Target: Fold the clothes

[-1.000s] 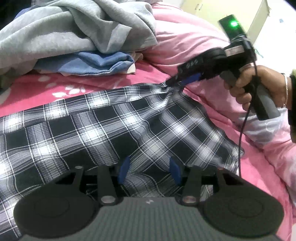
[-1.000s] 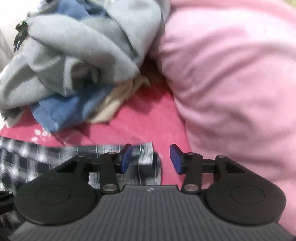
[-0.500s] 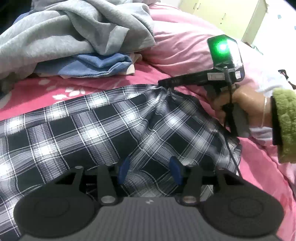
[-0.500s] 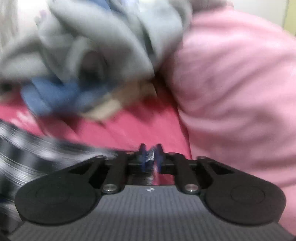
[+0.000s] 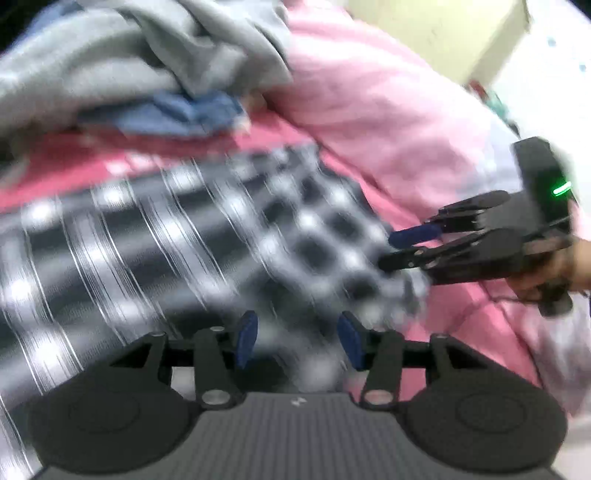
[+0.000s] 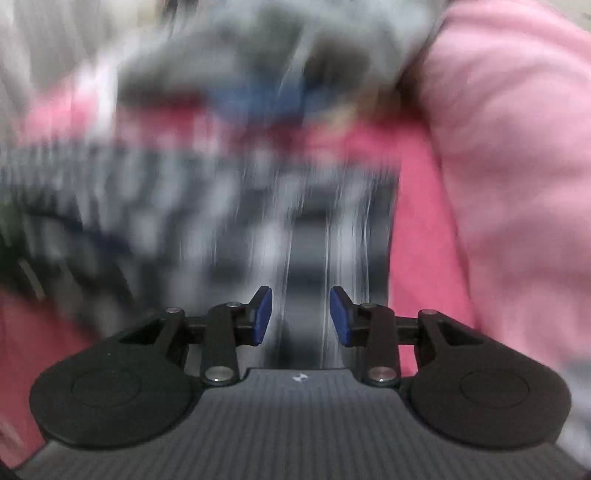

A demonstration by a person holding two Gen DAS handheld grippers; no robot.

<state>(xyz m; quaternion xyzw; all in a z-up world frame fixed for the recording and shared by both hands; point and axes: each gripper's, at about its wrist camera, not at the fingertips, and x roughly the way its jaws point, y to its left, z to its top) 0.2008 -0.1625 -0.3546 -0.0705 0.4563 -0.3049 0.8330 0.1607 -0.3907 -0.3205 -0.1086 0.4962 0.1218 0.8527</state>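
Note:
A black-and-white plaid garment [image 5: 155,236] lies spread on the pink bed; it also fills the middle of the right wrist view [image 6: 207,221]. Both views are blurred by motion. My left gripper [image 5: 298,339] hovers over the garment's near part, its blue pads apart and pressing on nothing. My right gripper [image 5: 388,253], held by a hand [image 5: 554,269], sits at the garment's right edge. Its jaws are opening [image 6: 301,315]; plaid cloth shows in the gap, but the pads do not press on it.
A heap of grey clothes [image 5: 147,66] with a blue garment [image 5: 177,114] under it lies beyond the plaid. A puffy pink quilt [image 5: 388,110] rises to the right [image 6: 517,184]. A pale cabinet [image 5: 443,29] stands behind.
The right gripper pinched the plaid's far corner, then let go and drew back toward me along the right edge, jaws parting. The left gripper lifted slightly, still open.

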